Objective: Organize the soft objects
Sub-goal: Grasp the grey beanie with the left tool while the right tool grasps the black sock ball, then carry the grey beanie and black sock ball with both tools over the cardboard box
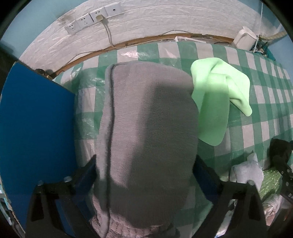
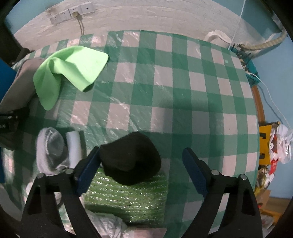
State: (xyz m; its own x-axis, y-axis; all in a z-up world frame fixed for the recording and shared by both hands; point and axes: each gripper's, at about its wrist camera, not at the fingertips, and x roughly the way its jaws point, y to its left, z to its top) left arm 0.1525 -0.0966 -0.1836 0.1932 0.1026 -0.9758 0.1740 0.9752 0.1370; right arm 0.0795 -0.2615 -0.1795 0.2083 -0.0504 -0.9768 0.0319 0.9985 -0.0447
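Observation:
A folded grey towel (image 1: 150,128) lies on the green-and-white checked tablecloth (image 1: 265,109). My left gripper (image 1: 146,157) points down over it, its blue pads at the towel's two long sides, with the jaws wide apart. A light green cloth (image 1: 216,95) lies crumpled at the towel's far right corner and also shows in the right wrist view as the green cloth (image 2: 69,71). My right gripper (image 2: 141,150) stands open over a black sock (image 2: 130,159). The sock rests partly on a glittery green pad (image 2: 128,197) and touches the left finger (image 2: 87,168).
A blue board (image 1: 36,128) stands left of the towel. A grey-and-white sock (image 2: 51,150) and a white roll (image 2: 73,146) lie left of the black sock. At the back are a white kettle (image 1: 245,38), wall sockets (image 1: 91,17) and a cable. Clutter lies beyond the table's right edge (image 2: 256,109).

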